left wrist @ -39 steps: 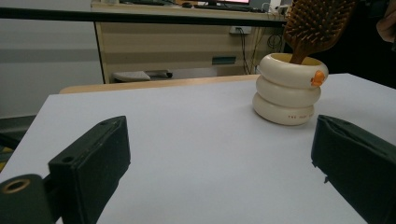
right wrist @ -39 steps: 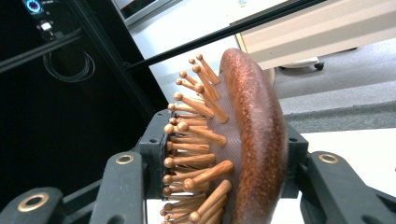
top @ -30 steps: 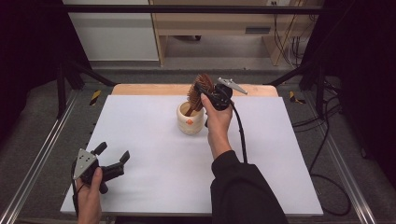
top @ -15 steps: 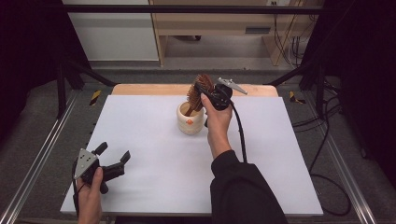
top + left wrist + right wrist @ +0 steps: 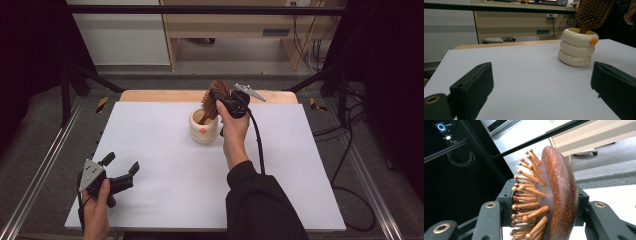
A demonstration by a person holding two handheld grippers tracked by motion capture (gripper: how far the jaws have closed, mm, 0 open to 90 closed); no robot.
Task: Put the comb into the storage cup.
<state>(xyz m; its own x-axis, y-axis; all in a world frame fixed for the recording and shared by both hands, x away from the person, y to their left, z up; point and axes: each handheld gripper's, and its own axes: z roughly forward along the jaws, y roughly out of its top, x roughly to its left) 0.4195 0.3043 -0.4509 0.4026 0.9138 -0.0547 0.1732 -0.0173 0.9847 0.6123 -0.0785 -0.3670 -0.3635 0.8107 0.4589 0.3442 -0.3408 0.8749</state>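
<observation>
right claw (image 5: 216, 96) clamped on brown wooden paddle hairbrush (image 5: 211, 100), centre-top of high view; brush handle down inside cream ribbed ring-stacked cup (image 5: 204, 129) with orange mark, upright on white surface (image 5: 300, 165). left claw (image 5: 121, 167) spread apart, nothing between, lower left of frame, just above surface, well apart from cup.

My right arm wears a black sleeve (image 5: 260, 205). Both my grippers are black: the left gripper (image 5: 121, 172), at the lower left of the high view, carries a grey three-cornered plate, and so does the right gripper (image 5: 220, 102), with a black cable trailing down. My blocky fingers (image 5: 471, 90) have brass-ringed screw holes.
</observation>
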